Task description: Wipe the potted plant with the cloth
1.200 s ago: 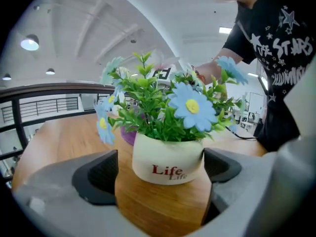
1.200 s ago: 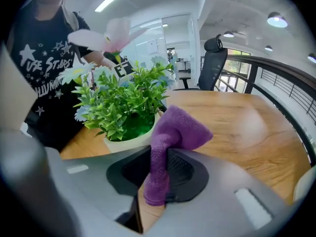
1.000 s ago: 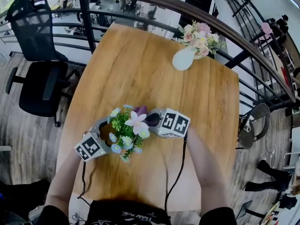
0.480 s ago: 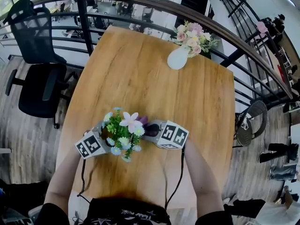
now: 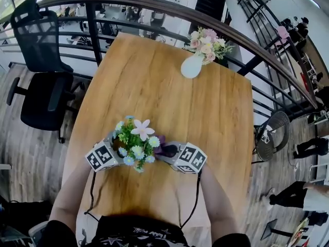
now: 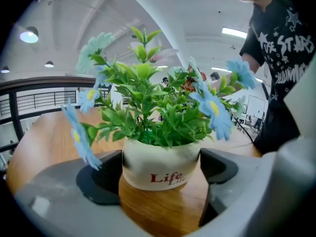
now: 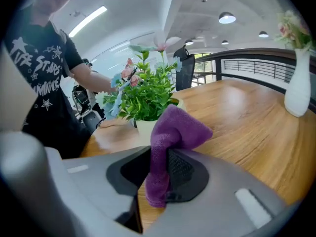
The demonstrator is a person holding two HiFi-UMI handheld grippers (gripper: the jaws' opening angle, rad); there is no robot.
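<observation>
Two grippers: left gripper point(image 6: 161, 169) fingers point(image 6: 96, 179) clamp the potted plant point(image 5: 134, 143); right gripper point(image 7: 160, 171) fingers point(image 7: 183, 174) pinch the cloth point(image 7: 175, 127), plant just ahead.

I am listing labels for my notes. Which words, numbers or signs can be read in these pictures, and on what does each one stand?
"Life": in red, on the white pot; a smaller repeat behind it is too blurred to read.
"THE STARS": in white, on the person's black shirt; the line below it is cut off and cannot be read.
Marker cubes: only black-and-white squares, no words.
</observation>
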